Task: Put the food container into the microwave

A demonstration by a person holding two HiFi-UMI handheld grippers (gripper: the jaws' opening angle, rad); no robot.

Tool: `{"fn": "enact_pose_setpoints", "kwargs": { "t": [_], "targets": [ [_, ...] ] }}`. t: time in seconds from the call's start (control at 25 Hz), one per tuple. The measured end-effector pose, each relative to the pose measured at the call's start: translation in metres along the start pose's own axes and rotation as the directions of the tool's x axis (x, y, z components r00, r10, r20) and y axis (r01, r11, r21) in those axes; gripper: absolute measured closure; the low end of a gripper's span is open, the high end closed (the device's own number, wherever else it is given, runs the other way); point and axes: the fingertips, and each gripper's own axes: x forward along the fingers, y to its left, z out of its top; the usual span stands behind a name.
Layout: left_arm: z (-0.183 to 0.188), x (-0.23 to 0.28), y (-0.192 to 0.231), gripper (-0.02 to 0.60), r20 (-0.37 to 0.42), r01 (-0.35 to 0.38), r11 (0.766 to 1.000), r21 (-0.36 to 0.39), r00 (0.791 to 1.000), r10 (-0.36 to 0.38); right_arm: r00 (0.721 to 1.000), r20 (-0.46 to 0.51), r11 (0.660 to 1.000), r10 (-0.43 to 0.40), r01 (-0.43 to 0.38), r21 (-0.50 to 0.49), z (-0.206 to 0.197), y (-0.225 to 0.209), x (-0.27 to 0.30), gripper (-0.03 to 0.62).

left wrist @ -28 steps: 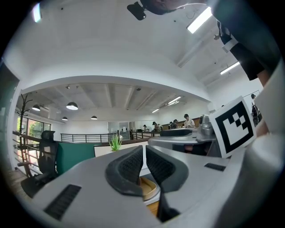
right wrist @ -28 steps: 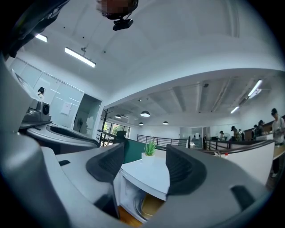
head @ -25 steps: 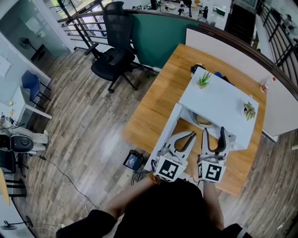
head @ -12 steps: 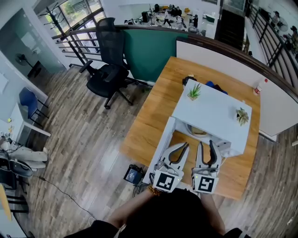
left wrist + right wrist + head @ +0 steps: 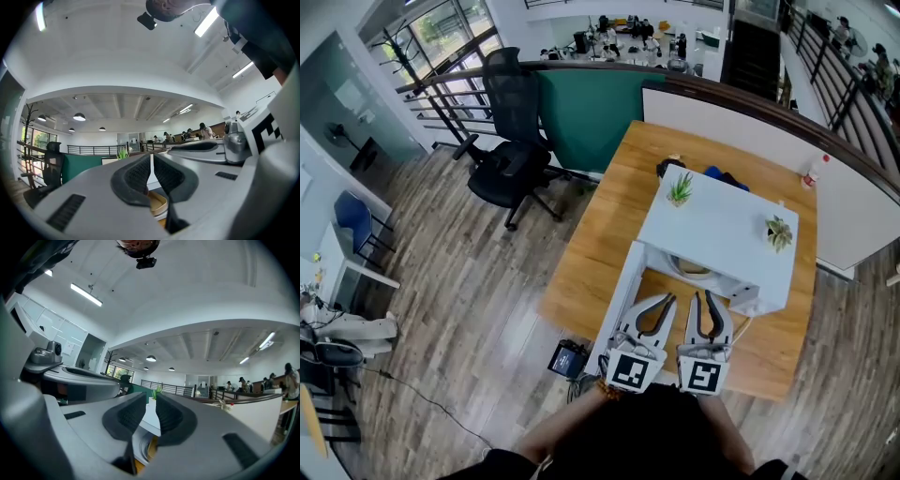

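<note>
**Me:** Both tools are side by side in front of the open microwave (image 5: pixel 717 225), close together but not touching. My left gripper (image 5: pixel 667 300) is clenched. Its jaws meet at the tips and there is nothing in them.

**You:** And the other one?

**Me:** My right gripper (image 5: pixel 712 297) has just been closing its jaws. They are almost together now, with a thin slit left between the pads. Nothing sits in that slit, so it grips nothing.

**You:** Where is the food container, then?

**Me:** The food container (image 5: pixel 694 269) is inside the microwave, under the white top. It is round and tan, it lies ahead of both pairs of jaws, and neither touches it. In my left gripper view its rim shows just below the jaw tips.

**You:** How is the door?

**Me:** The door (image 5: pixel 622 286) is swung wide open to my left, just beside the left gripper.

**You:** Anything else around?

**Me:** The microwave stands on a wooden table (image 5: pixel 605 225). One small plant (image 5: pixel 680 187) sits on its top at the far left corner, and a second plant (image 5: pixel 779 232) sits near the right edge. A black office chair (image 5: pixel 511 141) stands on the floor beyond the table, well apart from my tools.
</note>
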Motion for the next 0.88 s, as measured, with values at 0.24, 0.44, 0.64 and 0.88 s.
{"fn": "enact_pose_setpoints", "kwargs": {
  "t": [0.24,0.44,0.64,0.88],
  "targets": [
    [-0.004,-0.005,0.001,0.543,-0.010,-0.009,1.000,-0.009,1.000,0.009,1.000,-0.014,1.000,0.012,-0.012,-0.001,-0.005,0.004,-0.002,0.585],
    [-0.006,-0.009,0.002,0.543,-0.012,-0.013,1.000,-0.013,1.000,0.013,0.999,-0.028,1.000,0.021,-0.020,0.007,-0.010,0.007,-0.005,0.589],
    [-0.008,-0.011,0.000,0.543,-0.020,-0.009,1.000,-0.019,1.000,0.008,0.999,-0.042,1.000,0.018,-0.017,0.024,-0.014,0.006,-0.006,0.589],
    [-0.011,-0.014,-0.004,0.543,-0.040,0.008,1.000,-0.015,0.999,-0.009,0.998,-0.062,0.999,0.011,-0.009,0.037,-0.022,0.005,-0.009,0.589]
  ]
}}
